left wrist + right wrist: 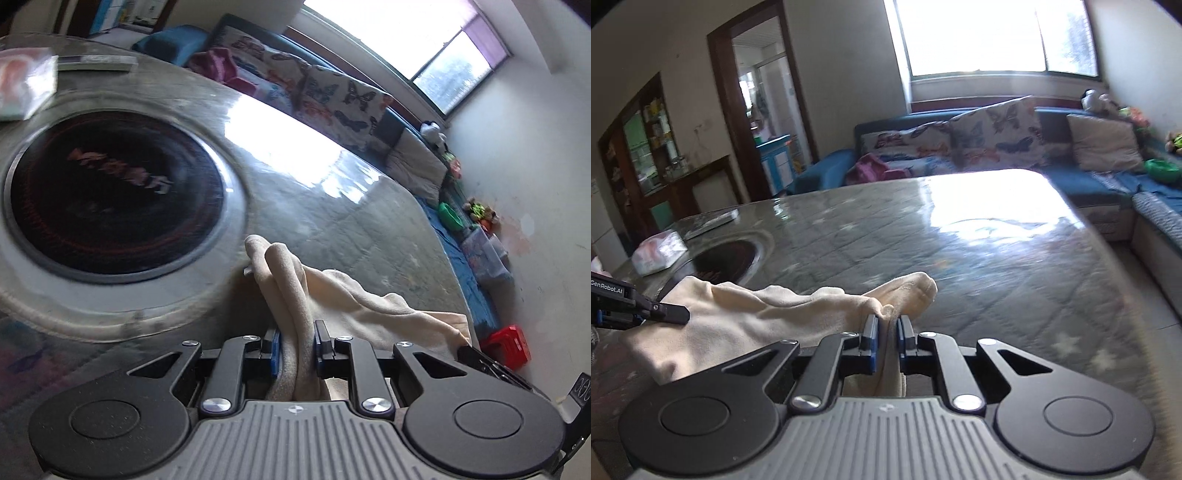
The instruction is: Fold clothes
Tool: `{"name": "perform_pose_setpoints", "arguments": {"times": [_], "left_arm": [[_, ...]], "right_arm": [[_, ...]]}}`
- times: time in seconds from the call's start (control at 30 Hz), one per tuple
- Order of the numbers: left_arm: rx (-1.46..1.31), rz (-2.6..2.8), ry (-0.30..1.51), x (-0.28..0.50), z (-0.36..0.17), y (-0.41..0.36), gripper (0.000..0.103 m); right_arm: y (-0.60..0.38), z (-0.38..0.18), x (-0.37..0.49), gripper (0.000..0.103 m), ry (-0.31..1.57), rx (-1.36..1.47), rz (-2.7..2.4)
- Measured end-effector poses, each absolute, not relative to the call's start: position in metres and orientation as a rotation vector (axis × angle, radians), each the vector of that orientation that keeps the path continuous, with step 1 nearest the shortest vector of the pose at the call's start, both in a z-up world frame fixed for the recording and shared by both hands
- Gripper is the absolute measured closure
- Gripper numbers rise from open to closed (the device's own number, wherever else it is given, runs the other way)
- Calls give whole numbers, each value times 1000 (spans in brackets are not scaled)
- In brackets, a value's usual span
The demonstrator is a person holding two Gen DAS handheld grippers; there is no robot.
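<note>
A cream garment (pixel 354 299) lies bunched over the grey glossy table (pixel 332 206). My left gripper (pixel 297 343) is shut on a thick fold of it, which runs up between the blue pads and pokes out ahead. In the right wrist view my right gripper (pixel 888 332) is shut on another fold of the same cream garment (pixel 738 317), whose tip sticks out past the fingers. The left gripper (pixel 665 314) shows at the left edge there, gripping the cloth's other side.
A round black hob (pixel 110 199) is set into the table left of the cloth. A plastic-wrapped pack (pixel 657 253) and a flat box (pixel 713 221) lie at the table's far left. A blue sofa (pixel 1089 177) with butterfly cushions stands behind the table. A red stool (pixel 511 345) stands on the floor.
</note>
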State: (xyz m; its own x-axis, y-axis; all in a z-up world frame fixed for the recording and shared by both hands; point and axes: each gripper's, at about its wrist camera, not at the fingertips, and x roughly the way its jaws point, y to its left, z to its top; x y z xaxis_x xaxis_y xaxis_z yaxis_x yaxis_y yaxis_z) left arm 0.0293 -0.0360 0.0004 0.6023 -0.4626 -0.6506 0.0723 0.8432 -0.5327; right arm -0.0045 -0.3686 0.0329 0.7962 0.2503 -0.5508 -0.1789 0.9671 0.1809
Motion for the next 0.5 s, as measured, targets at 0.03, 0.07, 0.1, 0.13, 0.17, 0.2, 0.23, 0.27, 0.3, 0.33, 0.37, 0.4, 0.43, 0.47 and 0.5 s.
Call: {"name": "perform_pose_setpoints", "arguments": {"times": [0.03, 0.07, 0.1, 0.13, 0.17, 0.2, 0.23, 0.27, 0.3, 0.33, 0.37, 0.4, 0.43, 0.47, 0.5], "left_arm": [[-479, -343, 880, 32, 0, -45, 84], [-469, -365, 883, 36, -1, -56, 84], [-458, -386, 885, 39, -1, -66, 84], [-447, -406, 888, 43, -1, -78, 84], [-436, -426, 890, 47, -1, -89, 84], [-425, -445, 892, 51, -1, -101, 84], [-415, -463, 893, 54, -1, -112, 84], [-405, -482, 894, 58, -1, -123, 84], [-387, -491, 897, 60, -2, -131, 84], [-367, -499, 900, 61, -3, -138, 84], [-348, -506, 902, 62, -5, -145, 84], [-328, -514, 905, 64, -7, -151, 84], [-309, -521, 907, 65, -8, -158, 84], [-289, -529, 910, 66, -10, -165, 84], [-269, -536, 912, 67, -11, -172, 84]], "right_arm": [[-374, 35, -5, 94, 605, 118, 211], [-381, 36, -6, 94, 602, 110, 189], [-388, 38, -7, 94, 600, 103, 166], [-395, 39, -8, 94, 599, 98, 143], [-402, 40, -8, 94, 598, 92, 119], [-409, 41, -8, 94, 598, 85, 95], [-417, 42, -8, 94, 597, 78, 71], [-424, 43, -8, 94, 597, 71, 47], [-431, 44, -8, 94, 596, 64, 23], [-438, 45, -8, 94, 595, 56, -1], [-445, 46, -7, 94, 595, 47, -25], [-452, 46, -7, 94, 595, 41, -46], [-458, 46, -7, 94, 594, 38, -68], [-462, 46, -6, 94, 595, 36, -78], [-467, 43, -5, 94, 604, 35, -92]]}}
